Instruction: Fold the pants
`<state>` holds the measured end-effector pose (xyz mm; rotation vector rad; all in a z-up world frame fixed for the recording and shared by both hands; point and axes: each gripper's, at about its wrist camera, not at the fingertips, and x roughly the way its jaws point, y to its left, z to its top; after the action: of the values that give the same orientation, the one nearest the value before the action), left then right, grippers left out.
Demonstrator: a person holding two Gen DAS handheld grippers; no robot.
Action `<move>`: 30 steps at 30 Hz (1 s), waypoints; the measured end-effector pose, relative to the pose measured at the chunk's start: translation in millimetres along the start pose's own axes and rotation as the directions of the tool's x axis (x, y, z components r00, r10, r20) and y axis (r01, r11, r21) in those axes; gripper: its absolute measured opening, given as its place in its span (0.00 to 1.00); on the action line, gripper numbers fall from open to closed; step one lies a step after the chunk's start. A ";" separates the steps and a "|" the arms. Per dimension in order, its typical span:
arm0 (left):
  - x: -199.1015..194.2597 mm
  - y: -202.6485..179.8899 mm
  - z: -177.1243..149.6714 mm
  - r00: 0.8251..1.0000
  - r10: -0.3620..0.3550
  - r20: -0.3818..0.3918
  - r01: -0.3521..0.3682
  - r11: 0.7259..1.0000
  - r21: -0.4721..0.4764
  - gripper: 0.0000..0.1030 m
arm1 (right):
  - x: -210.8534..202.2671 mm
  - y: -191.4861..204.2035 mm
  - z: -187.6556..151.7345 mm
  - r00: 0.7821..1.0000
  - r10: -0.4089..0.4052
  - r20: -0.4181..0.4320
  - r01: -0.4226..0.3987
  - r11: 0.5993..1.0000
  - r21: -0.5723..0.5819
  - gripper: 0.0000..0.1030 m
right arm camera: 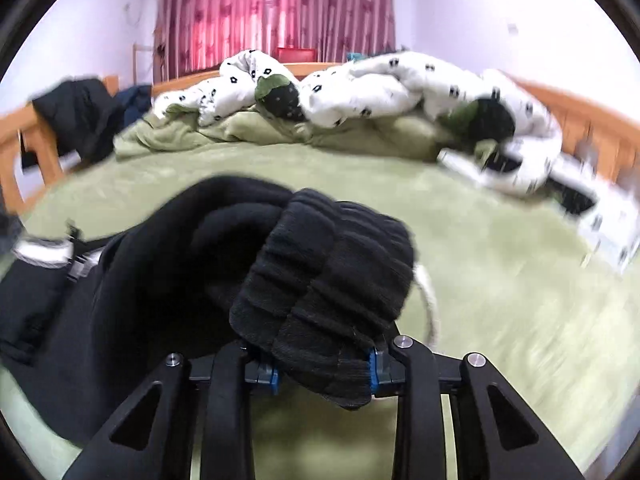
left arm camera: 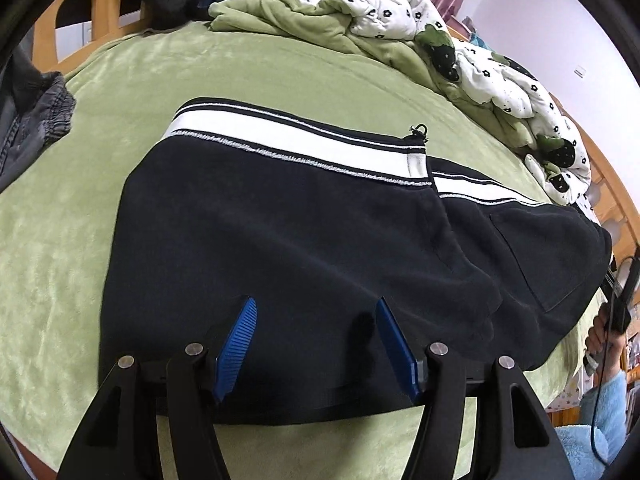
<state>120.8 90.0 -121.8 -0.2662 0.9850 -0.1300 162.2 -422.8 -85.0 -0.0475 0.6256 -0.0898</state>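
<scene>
Black pants [left arm camera: 280, 248] with a white side stripe [left arm camera: 288, 140] lie flat on the green bed blanket [left arm camera: 64, 240]. My left gripper [left arm camera: 316, 320] is open just above the near edge of the pants, its blue pads [left arm camera: 240, 344] apart and empty. My right gripper [right arm camera: 324, 372] is shut on the ribbed black cuffs [right arm camera: 328, 280] of the pant legs, held lifted above the bed, with the rest of the pants [right arm camera: 100, 320] trailing to the left. The right gripper shows at the far right edge of the left wrist view [left arm camera: 618, 300].
A rumpled white flowered duvet [left arm camera: 500, 80] lies along the far side of the bed. Grey clothing [left arm camera: 32, 120] lies at the left edge, dark clothes [right arm camera: 80, 116] hang on the wooden bed frame [right arm camera: 24, 148]. A white drawstring [right arm camera: 428, 304] hangs by the cuffs.
</scene>
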 end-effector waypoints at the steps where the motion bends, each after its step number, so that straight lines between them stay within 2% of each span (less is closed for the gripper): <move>1: 1.6 -1.8 -0.3 1.000 -0.005 0.001 0.005 1.000 0.000 0.58 | 3.0 -4.5 3.9 0.999 -0.031 0.008 0.031 0.999 -0.033 0.30; 3: 4.4 -0.6 -0.1 1.000 -0.009 -0.004 0.009 1.000 -0.001 0.58 | 14.6 -15.8 3.2 0.999 -0.030 -0.042 0.029 0.999 -0.018 0.35; 4: 5.0 -0.2 -0.9 1.000 -0.004 -0.006 0.004 1.000 -0.001 0.58 | 24.9 -20.7 -2.1 0.994 -0.032 -0.104 0.032 0.999 -0.006 0.46; 6: 5.2 1.8 0.0 1.000 -0.008 -0.006 0.008 1.000 0.009 0.58 | 34.4 -31.9 -14.5 0.985 -0.037 -0.169 0.045 0.998 0.045 0.60; 8: 2.7 3.5 -0.3 1.000 -0.017 -0.006 0.017 1.000 0.019 0.58 | 27.3 -39.9 -30.1 0.983 0.013 -0.185 0.007 0.994 0.107 0.61; 12: -0.9 7.6 -1.2 0.999 -0.051 -0.013 0.051 0.999 0.018 0.58 | -10.3 -47.7 -54.3 0.980 -0.004 -0.200 0.035 0.988 0.153 0.61; 15: -1.5 11.0 -3.7 0.996 -0.089 -0.016 0.089 0.996 -0.005 0.58 | -38.2 -59.8 -61.5 0.977 0.081 -0.195 -0.026 0.963 0.269 0.61; 17: -2.0 12.1 -5.0 0.994 -0.111 -0.015 0.111 0.994 -0.019 0.58 | -48.4 -67.4 -60.2 0.965 0.196 -0.176 -0.113 0.912 0.393 0.61; 19: -2.9 12.6 -6.7 0.991 -0.133 -0.017 0.133 0.991 -0.030 0.58 | -52.1 -66.7 -56.1 0.939 0.308 -0.153 -0.199 0.848 0.491 0.61; 21: -5.4 14.7 -8.6 0.988 -0.154 -0.016 0.153 0.987 -0.042 0.58 | -53.0 -58.0 -46.5 0.926 0.360 -0.115 -0.243 0.801 0.547 0.63; 23: -7.7 18.6 -9.4 0.985 -0.170 -0.012 0.169 0.984 -0.057 0.58 | -44.8 -44.1 -37.4 0.914 0.389 -0.115 -0.258 0.776 0.575 0.67; 26: -10.4 25.9 -11.2 0.981 -0.194 -0.005 0.193 0.977 -0.088 0.58 | -16.8 -25.1 -32.7 0.889 0.433 -0.147 -0.259 0.742 0.618 0.68; 28: -11.3 28.2 -11.3 0.980 -0.199 -0.004 0.198 0.976 -0.089 0.58 | 3.8 -18.6 -35.6 0.885 0.436 -0.165 -0.227 0.712 0.665 0.68; 30: -12.4 28.2 -11.3 0.982 -0.186 -0.002 0.186 0.980 -0.065 0.58 | 23.4 -18.5 -37.4 0.884 0.448 -0.136 -0.213 0.643 0.735 0.68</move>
<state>104.2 118.0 -125.7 -0.4175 0.9722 -0.2706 157.8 -444.1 -127.5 0.8599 0.8721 0.0337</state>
